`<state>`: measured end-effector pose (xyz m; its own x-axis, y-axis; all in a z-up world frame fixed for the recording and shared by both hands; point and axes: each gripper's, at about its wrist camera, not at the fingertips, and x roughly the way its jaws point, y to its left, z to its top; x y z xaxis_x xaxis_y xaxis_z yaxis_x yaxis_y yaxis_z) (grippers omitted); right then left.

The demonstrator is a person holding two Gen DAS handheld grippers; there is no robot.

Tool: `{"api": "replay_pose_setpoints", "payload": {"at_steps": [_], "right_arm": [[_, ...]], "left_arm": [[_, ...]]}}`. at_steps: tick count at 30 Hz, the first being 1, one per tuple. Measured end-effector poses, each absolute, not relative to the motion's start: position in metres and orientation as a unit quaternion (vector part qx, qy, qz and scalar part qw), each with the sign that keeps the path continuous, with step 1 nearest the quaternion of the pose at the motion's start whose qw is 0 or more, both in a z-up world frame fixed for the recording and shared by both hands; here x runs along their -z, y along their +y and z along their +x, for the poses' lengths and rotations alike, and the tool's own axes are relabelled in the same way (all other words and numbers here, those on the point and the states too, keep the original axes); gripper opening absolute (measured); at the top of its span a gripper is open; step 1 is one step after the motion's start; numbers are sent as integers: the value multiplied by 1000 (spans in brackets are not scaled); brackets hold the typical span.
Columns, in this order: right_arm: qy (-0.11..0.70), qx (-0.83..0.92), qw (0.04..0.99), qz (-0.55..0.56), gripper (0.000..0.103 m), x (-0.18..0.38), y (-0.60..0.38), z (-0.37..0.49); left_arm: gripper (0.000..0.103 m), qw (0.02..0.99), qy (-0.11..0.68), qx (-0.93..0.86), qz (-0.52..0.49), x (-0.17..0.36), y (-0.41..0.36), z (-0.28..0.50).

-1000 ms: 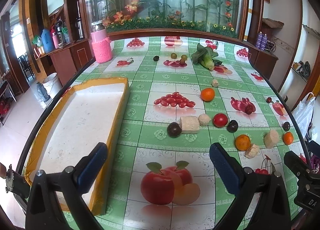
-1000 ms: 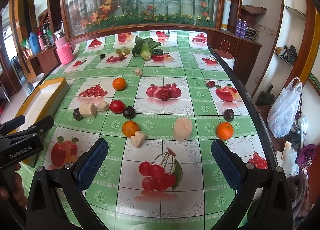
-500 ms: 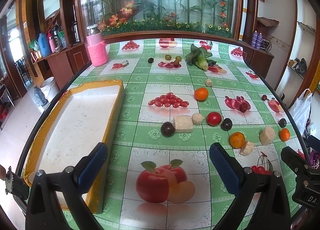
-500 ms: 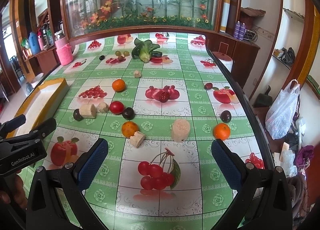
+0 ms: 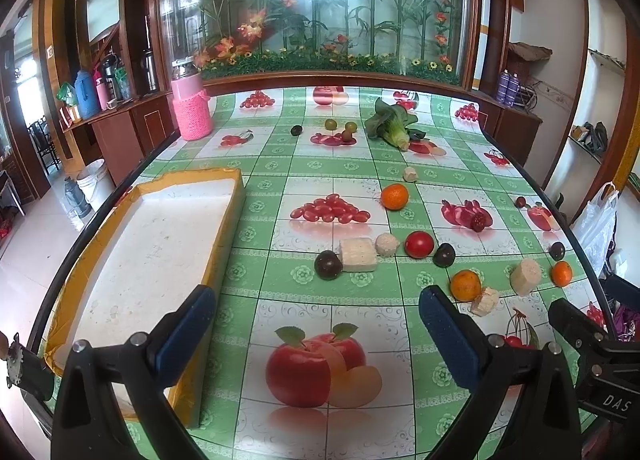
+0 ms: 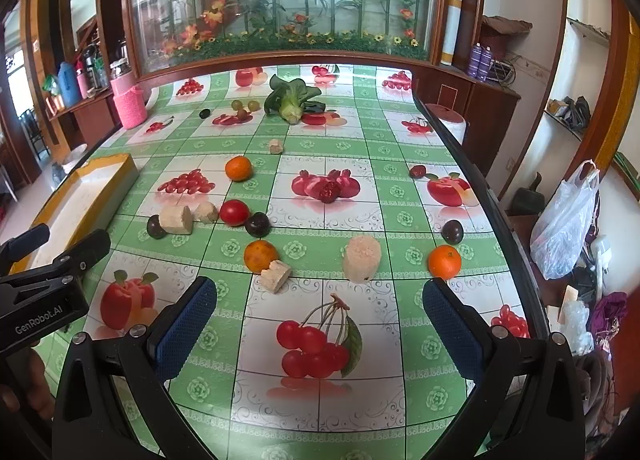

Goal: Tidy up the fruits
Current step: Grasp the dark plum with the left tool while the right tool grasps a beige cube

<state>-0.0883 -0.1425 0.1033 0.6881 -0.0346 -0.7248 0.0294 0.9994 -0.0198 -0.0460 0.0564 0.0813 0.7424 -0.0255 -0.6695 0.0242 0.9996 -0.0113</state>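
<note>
Hovering over the table [image 5: 280, 164] w/ nothing held, left tool [image 5: 316, 324] and right tool [image 6: 320, 320] both spread wide, oranges [image 6: 261, 255], tomato [image 6: 234, 212], dark plums [image 6: 257, 224] and pale chunks [image 6: 362, 259] scattered mid-table, yellow-rimmed tray [image 5: 224, 220] at left edge.

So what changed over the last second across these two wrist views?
Nothing was grasped or released. Both views shifted slightly, as if the open left gripper and right gripper eased back a little. The round oranges, dark plums and yellow-rimmed white foam tray lie where they were.
</note>
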Motion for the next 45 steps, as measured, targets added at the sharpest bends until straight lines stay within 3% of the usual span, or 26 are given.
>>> {"api": "replay_pose_setpoints", "payload": {"at_steps": [45], "right_arm": [[441, -37, 896, -1, 103, -70, -137, -52]], "left_arm": [[103, 929, 371, 1, -10, -73, 74, -25]]}}
